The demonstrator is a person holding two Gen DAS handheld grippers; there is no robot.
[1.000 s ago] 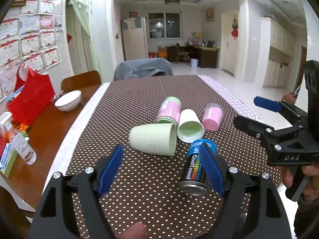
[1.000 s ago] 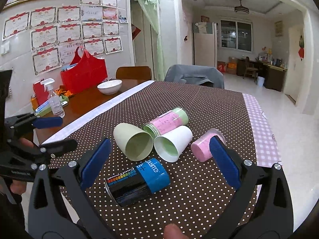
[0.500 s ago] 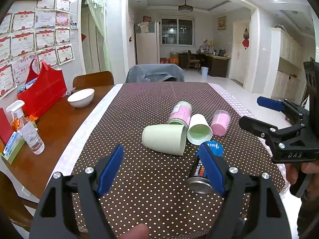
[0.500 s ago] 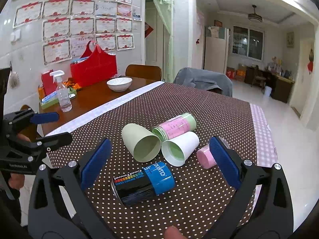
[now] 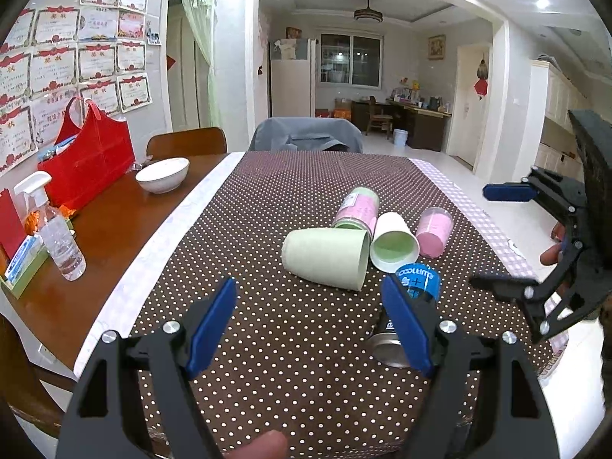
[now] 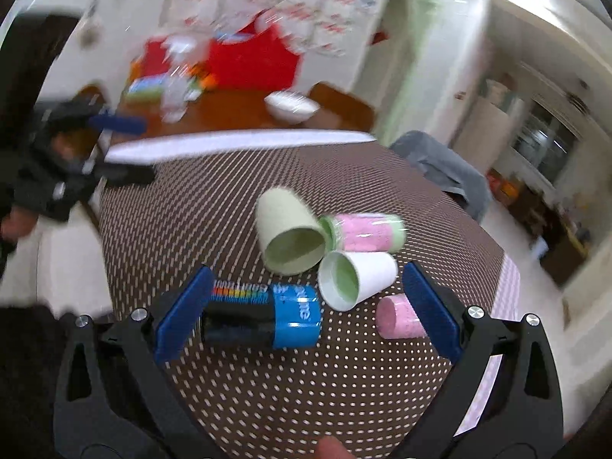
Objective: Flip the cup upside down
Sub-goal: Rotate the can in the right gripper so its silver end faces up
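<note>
Both claws hover spread and empty over cups that lie on their sides.

The green cup (image 5: 325,258) lies on the dotted tablecloth (image 5: 267,344) straight ahead of the left claw (image 5: 313,329), its long axis crosswise, base to the left and mouth to the right; nothing shows inside it. The white cup (image 5: 394,241) touches it, mouth toward the cameras, green inside and empty. From the right claw (image 6: 306,313), whose view is blurred, the blue can (image 6: 267,317) lies on its side between the pads, and the white cup sits just beyond. I judge the left claw better lined up for the green cup, the right for the white. A pink jar (image 5: 357,208) and a pink tub (image 5: 434,231) lie alongside.
</note>
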